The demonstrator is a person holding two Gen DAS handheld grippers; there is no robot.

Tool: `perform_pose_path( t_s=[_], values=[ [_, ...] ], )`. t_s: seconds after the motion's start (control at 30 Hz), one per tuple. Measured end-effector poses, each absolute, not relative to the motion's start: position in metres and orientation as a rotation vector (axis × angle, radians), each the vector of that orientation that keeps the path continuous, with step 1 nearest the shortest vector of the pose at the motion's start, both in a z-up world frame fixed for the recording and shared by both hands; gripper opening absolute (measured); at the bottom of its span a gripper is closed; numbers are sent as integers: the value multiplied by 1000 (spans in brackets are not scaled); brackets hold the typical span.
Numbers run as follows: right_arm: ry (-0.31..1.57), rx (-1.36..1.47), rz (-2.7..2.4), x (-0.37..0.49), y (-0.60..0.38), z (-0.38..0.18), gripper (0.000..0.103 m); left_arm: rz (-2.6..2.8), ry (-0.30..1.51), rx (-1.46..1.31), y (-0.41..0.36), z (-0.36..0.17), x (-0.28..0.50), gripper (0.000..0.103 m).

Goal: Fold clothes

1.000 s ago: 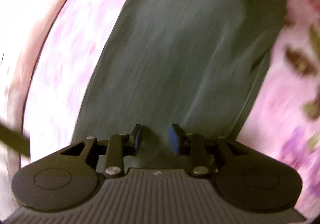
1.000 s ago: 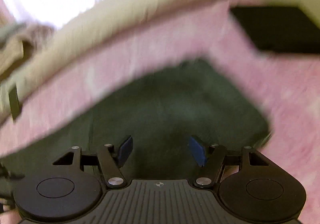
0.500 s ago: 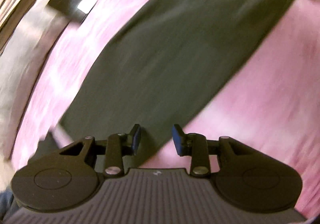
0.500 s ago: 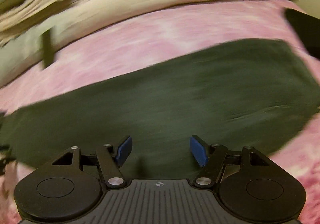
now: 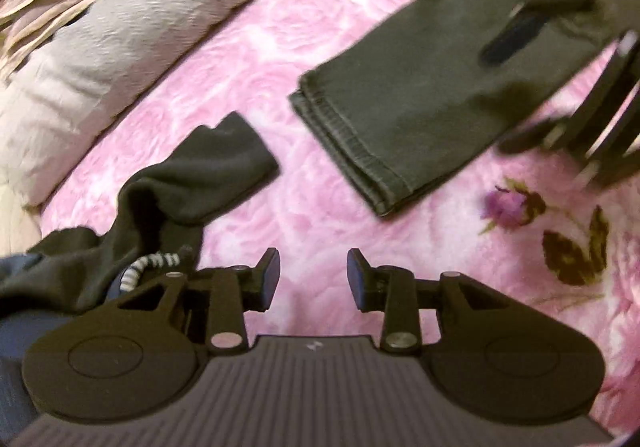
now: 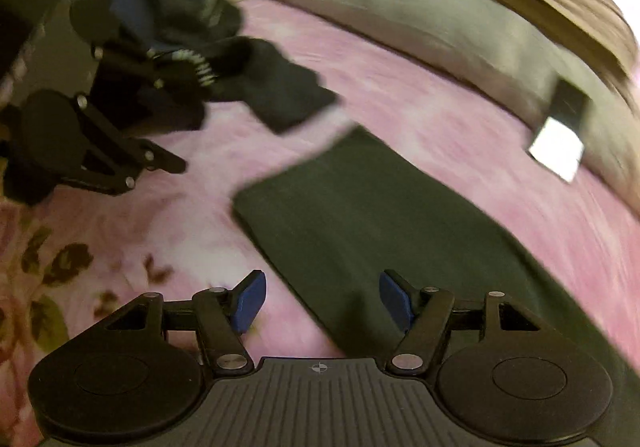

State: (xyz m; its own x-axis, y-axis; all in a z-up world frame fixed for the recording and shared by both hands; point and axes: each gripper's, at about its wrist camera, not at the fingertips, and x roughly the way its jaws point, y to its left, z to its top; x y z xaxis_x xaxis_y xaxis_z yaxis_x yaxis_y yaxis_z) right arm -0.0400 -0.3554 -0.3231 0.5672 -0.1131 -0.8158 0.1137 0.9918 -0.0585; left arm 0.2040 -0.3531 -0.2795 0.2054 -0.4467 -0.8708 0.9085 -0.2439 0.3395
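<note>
Jaws of both grippers parted and empty, folded dark trousers [image 6: 384, 231] just beyond the right gripper [image 6: 322, 297].

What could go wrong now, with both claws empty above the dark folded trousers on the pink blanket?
1. The hem end of the folded trousers shows stacked layers; a claw closing there may catch only the top ones and pull the fold apart.
2. The black hoodie sleeve lies close beside the left claw, whose jaws are open and empty, so it might be grabbed instead.
3. The right claw hovers at the trousers' long edge; both views are blurred, so aim may slip.
</note>
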Motion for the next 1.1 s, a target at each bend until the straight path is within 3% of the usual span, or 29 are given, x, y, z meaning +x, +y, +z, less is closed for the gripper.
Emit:
perform_pose_path(
  t_s=[0.1,0.2,0.4,0.43,0.53,0.8,0.97,1.1],
  values=[
    [967,-115,-85,-8,-335,-345,67,-1383,507,1194,-342,-280,205,33],
    [985,-210,-59,11,-323,-367,52,-1383,473,1205,-331,-288,198,33],
    [968,-360,-65,26,-308,-389,50,-1401,413,1269,-322,-301,187,33],
    [962,-365,-63,26,-307,-389,32,-1405,411,1275,-322,-301,185,33],
    [926,-305,-92,22,-317,-379,16,-1422,405,1289,-325,-300,179,34],
    [684,184,-349,-50,-413,-286,14,-1522,313,1347,-348,-286,128,36],
    [494,503,-643,-174,-497,-236,14,-1613,257,1344,-382,-274,68,37],
    [423,662,-870,-286,-549,-241,14,-1711,190,1354,-413,-273,3,39]
  ],
)
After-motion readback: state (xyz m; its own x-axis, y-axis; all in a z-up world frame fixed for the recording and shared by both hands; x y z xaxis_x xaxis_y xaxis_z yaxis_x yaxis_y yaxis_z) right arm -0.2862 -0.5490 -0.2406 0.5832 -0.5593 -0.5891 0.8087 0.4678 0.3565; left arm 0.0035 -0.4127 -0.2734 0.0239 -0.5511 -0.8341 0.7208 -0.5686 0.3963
